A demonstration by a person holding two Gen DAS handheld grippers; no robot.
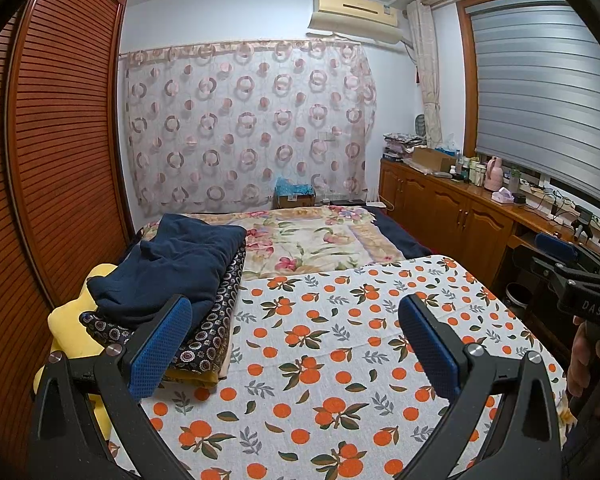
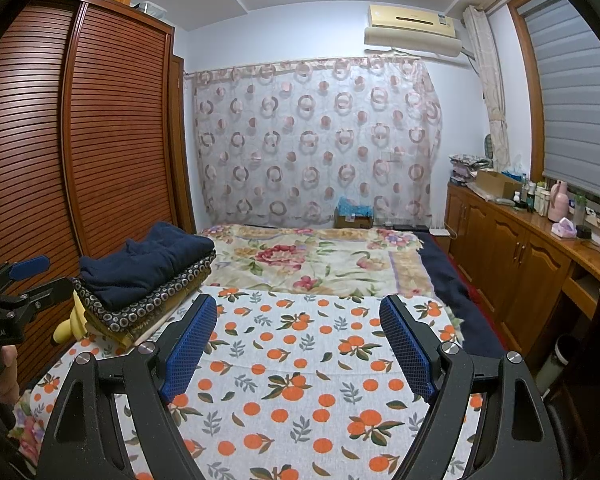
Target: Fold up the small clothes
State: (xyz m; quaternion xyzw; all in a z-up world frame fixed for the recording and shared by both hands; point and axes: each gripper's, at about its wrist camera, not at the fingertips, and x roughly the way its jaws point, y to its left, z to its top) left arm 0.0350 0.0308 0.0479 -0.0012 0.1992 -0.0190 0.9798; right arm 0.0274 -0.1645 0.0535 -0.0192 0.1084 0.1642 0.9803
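My left wrist camera sits low over the near end of the orange-print cloth [image 1: 340, 360], looking forward and slightly down along the bed toward the circle-patterned curtain [image 1: 248, 124]. My right wrist camera looks the same way from just beside it, tilted less steeply. Both share the cloth, the folded stack [image 2: 148, 276] at the bed's left edge, the curtain and the wooden cabinets [image 2: 512, 256]; each catches the other gripper at its frame edge.

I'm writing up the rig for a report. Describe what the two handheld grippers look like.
Both match: the left gripper and right gripper have black, angular plastic fingers with cut-out slots and silver pivot bolts, tipped with blue textured pads. The right gripper's body carries white "DAS" lettering. No cables or sleeves are visible.
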